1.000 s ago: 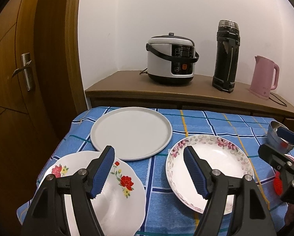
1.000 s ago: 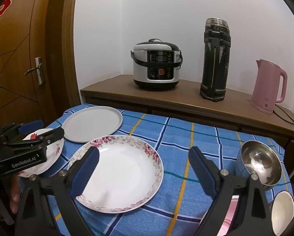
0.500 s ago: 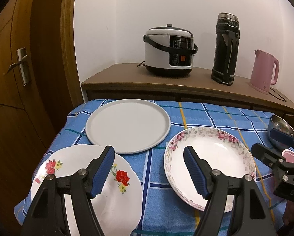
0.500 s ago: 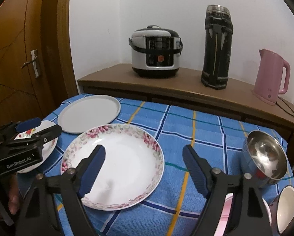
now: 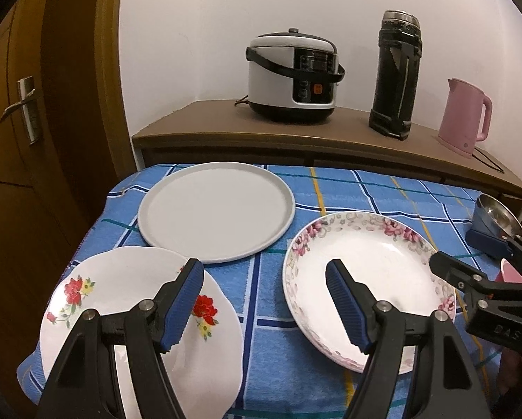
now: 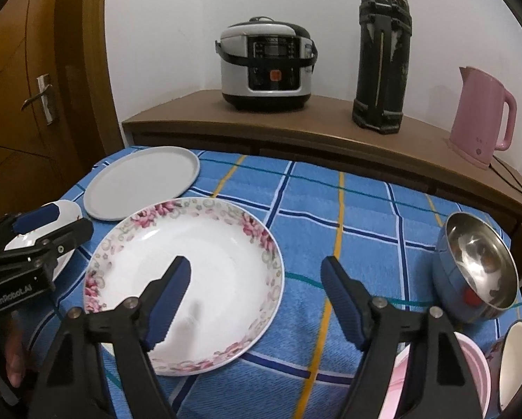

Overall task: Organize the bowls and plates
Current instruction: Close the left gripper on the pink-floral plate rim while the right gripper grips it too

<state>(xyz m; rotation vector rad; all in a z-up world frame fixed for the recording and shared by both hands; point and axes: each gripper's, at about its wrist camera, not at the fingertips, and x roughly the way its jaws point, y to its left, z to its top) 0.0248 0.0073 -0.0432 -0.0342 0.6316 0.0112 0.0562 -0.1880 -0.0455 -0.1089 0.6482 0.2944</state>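
A: How will the rose plate (image 6: 184, 282) handle?

B: Probably stiff, glazed, slippery and breakable; take it at the rim. It lies on the blue cloth (image 6: 348, 230), just right of the grey plate (image 6: 142, 181).

A: Grippers?

B: The right gripper (image 6: 254, 296), empty, has just been narrowing but stands wide. The left gripper (image 5: 264, 300) is wide, empty.

A: Writing?

B: "GenRobot.AI" on the left gripper.

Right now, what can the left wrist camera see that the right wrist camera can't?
Only the left wrist view shows the red-flower plate whole, with its flowers. Only the right wrist view shows the white cup and most of the pink bowl. Both show the grey plate, pink-rimmed floral plate, steel bowl, rice cooker, black flask and pink kettle.
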